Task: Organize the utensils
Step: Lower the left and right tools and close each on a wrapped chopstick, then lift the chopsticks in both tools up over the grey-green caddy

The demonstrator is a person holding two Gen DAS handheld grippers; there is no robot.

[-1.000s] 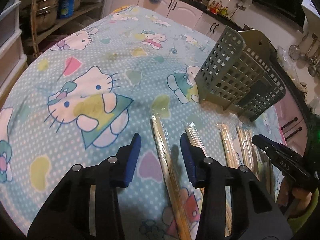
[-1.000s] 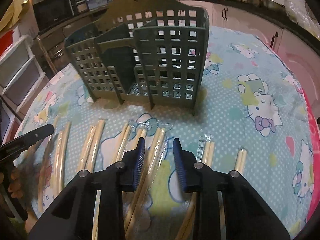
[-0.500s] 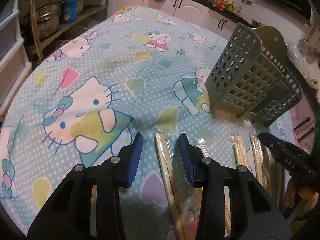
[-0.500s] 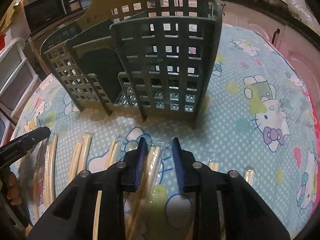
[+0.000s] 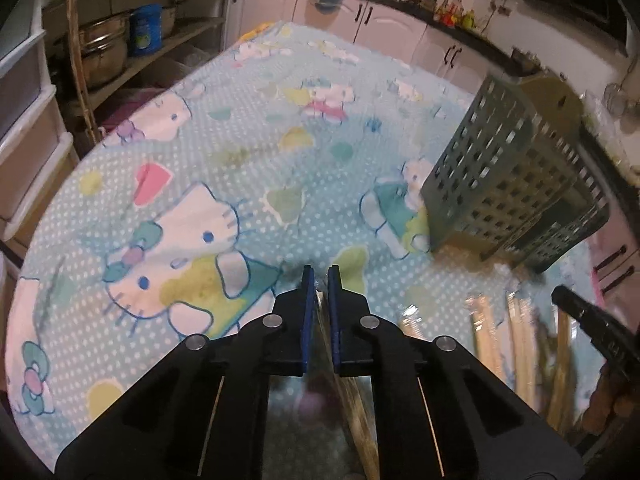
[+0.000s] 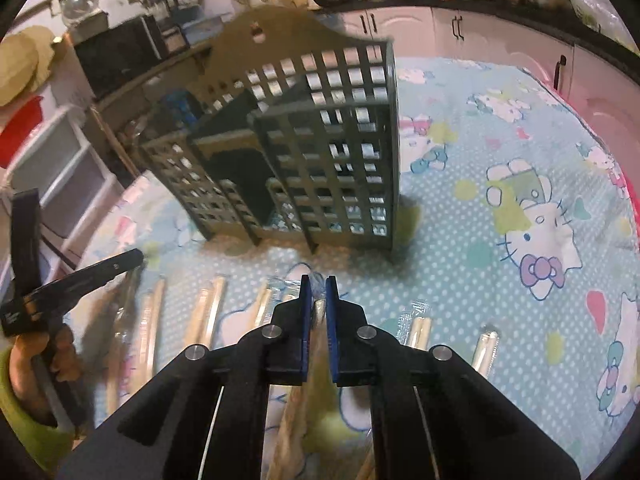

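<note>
The left gripper (image 5: pixel 321 276) is clamped on a plastic-wrapped pair of chopsticks (image 5: pixel 360 412) above the cartoon-cat tablecloth (image 5: pixel 224 160). To its right more wrapped chopsticks (image 5: pixel 520 344) lie in a row, blurred. The grey lattice utensil holder (image 5: pixel 504 184) stands beyond them. The right gripper's tip (image 5: pixel 584 312) pokes in at the edge.

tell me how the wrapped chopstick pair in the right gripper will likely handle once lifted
The wrapped chopstick pair looks thin and wooden, so probably light and stiff. The right gripper is shut on it near one end, so the long free end may sag or swing. Its glossy clear wrapper could let it slip between the pads. The green utensil holder stands close ahead.
</note>
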